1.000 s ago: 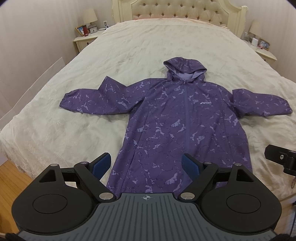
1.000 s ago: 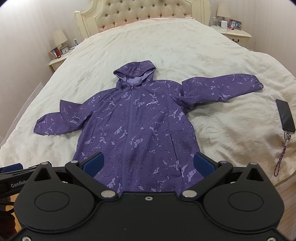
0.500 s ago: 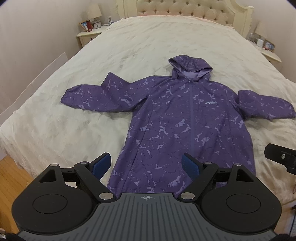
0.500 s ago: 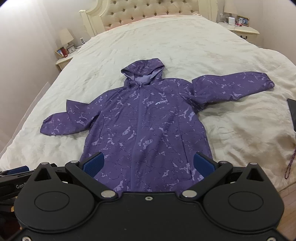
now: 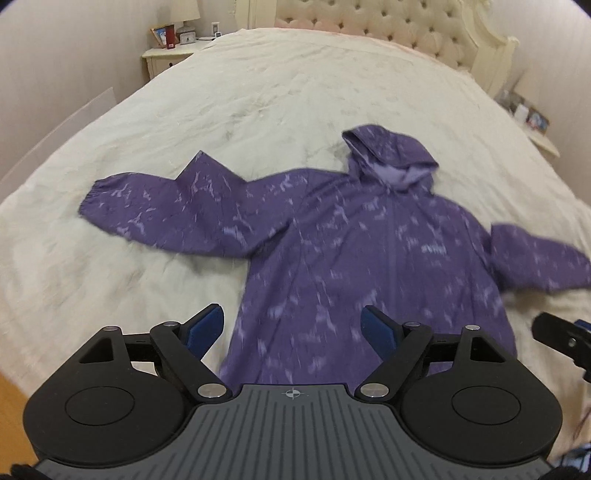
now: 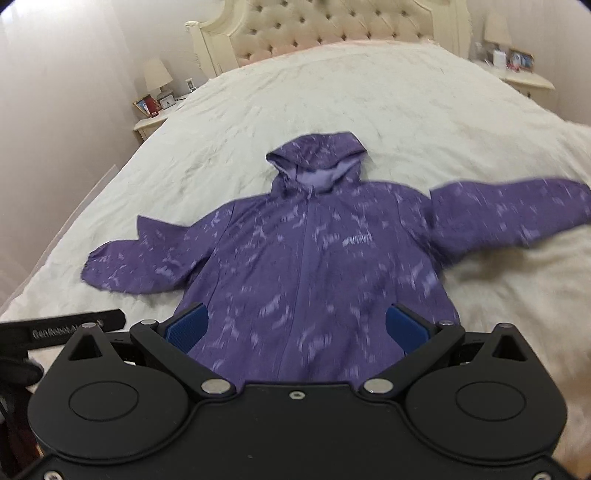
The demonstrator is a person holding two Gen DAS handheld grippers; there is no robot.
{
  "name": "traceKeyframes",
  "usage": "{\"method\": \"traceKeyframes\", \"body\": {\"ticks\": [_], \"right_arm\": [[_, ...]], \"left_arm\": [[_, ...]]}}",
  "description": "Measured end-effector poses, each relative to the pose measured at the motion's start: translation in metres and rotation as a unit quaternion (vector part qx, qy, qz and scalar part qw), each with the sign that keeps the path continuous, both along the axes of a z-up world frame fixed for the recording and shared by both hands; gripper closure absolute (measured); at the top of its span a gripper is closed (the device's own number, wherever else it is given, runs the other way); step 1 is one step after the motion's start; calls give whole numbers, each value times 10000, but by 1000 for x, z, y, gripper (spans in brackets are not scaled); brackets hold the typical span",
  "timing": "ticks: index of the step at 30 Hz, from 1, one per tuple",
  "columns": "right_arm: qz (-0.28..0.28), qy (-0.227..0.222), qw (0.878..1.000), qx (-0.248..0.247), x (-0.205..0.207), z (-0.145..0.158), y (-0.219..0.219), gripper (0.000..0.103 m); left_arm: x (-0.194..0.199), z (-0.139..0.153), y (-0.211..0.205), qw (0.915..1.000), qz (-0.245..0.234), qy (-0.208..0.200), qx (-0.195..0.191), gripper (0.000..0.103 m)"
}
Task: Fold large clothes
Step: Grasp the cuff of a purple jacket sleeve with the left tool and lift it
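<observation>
A purple hooded jacket (image 5: 362,258) with a pale marbled print lies flat, front up, on a cream bed (image 5: 258,110), sleeves spread to both sides and hood toward the headboard. It also shows in the right wrist view (image 6: 314,266). My left gripper (image 5: 293,326) is open and empty, above the jacket's lower hem near its left edge. My right gripper (image 6: 297,326) is open and empty, above the hem at the jacket's middle. Both views are motion-blurred.
A tufted headboard (image 6: 325,26) stands at the far end. Nightstands with lamps and frames stand on both sides (image 5: 170,55) (image 6: 517,70). The other gripper shows at the right edge of the left wrist view (image 5: 565,339). Wooden floor (image 5: 11,391) lies at the lower left.
Both grippers moved forward toward the bed and jacket, which now looks larger. The left view swung left. The phone at the right of the right wrist view has left the frame.
</observation>
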State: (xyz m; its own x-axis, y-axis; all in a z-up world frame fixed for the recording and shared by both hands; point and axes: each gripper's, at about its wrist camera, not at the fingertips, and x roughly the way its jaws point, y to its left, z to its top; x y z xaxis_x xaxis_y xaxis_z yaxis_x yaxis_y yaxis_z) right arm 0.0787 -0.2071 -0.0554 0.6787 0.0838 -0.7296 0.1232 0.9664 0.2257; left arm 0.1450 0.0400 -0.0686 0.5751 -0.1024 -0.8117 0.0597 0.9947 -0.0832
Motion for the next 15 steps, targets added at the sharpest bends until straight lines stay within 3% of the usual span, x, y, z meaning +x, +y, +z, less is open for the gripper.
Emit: {"method": "traceKeyframes", "body": {"ticks": [4,7,15], "right_arm": [[199,-276,9993,-170,27,-3,7,1],[332,-384,9980,-371,46,-4,15,1],[681,-438,9965,-198,101,-7,36,1]], "left_arm": [[38,-19,32,9978,-146,2,-640,22],[67,-36,59,9958,-96,86,-906,22],[126,-68,138,9969,669,71,-406,22]]}}
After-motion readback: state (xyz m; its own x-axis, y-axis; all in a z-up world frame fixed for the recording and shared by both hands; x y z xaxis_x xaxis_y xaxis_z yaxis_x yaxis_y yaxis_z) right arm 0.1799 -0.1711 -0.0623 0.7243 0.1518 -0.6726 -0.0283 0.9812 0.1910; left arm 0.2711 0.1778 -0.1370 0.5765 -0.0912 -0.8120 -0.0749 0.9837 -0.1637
